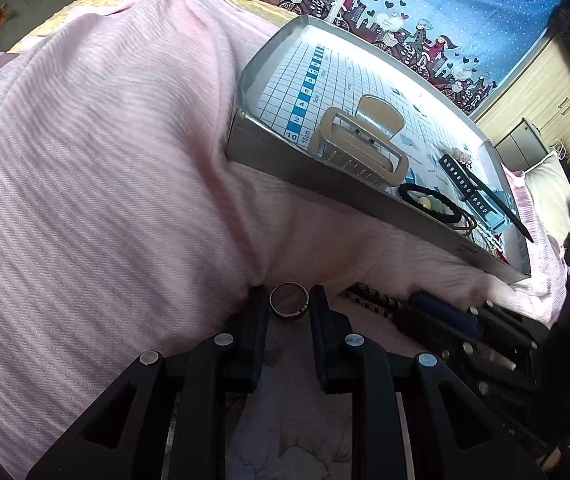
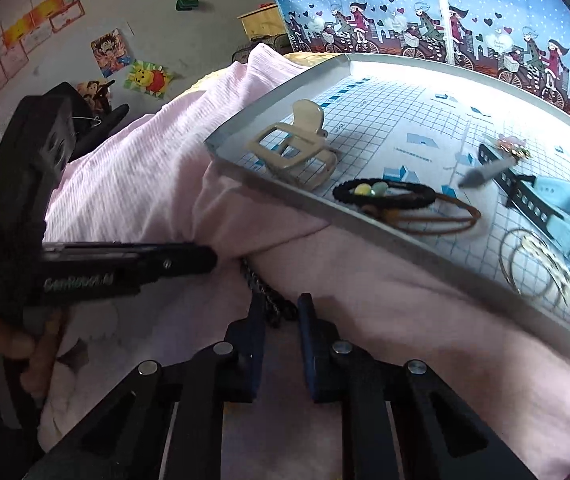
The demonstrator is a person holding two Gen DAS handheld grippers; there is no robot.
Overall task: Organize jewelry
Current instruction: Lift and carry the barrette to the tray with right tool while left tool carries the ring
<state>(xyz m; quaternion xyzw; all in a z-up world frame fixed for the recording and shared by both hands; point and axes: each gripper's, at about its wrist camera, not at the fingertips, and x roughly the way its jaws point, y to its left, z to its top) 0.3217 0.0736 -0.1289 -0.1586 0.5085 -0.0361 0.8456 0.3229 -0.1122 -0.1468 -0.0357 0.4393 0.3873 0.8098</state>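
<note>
Ring (image 1: 288, 301) btwn left jaws, pink blanket (image 1: 105, 152) fold crowding tray (image 1: 309, 168).

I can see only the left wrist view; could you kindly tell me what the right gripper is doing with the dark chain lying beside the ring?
Observer: The dark braided metal chain runs over the pink blanket in between the right gripper's fingers; I cannot tell whether they pinch it.
Operator: Thank you. Does the tray's wall hide anything beyond the black beaded hair tie?
Observer: Yes, thin silver wire hoops lie in the grey cardboard tray, towards its right end.
</note>
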